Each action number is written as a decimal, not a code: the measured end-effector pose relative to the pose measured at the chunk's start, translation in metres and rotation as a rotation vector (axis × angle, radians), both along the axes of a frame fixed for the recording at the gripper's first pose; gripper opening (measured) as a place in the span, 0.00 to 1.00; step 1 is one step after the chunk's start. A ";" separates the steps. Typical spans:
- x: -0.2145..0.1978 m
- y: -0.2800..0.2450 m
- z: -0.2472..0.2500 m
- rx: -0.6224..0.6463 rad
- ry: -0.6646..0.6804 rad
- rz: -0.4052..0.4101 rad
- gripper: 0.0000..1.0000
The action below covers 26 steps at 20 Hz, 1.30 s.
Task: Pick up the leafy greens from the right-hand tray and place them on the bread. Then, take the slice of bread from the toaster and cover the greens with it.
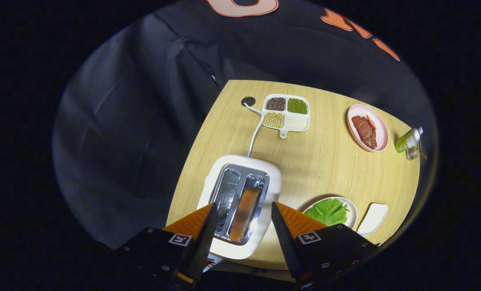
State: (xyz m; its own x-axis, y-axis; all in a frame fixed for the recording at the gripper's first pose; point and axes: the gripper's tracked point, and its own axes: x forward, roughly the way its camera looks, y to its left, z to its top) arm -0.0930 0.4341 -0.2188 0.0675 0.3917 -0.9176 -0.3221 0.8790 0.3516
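On the pale wood-grain table (329, 161), a white toaster (273, 169) with a silver top holds a brown bread slice (244, 210), with green leaves (328, 211) to its right and a pink plate (382, 129) of reddish-brown meat (365, 131) beyond.
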 end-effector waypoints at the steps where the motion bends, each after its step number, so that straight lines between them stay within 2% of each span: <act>1: -0.002 0.003 -0.006 -0.012 0.017 0.002 0.74; 3: -0.004 0.004 -0.016 -0.045 0.046 -0.008 0.64; 6: -0.004 0.005 -0.023 -0.070 0.046 -0.006 0.35; 8: -0.005 0.009 -0.022 -0.049 0.061 -0.037 0.20; 13: -0.002 0.002 -0.013 0.061 0.112 -0.143 0.08; 22: 0.032 -0.065 0.056 0.311 0.039 -0.323 0.07; 26: 0.037 -0.109 0.067 0.367 -0.009 -0.362 0.07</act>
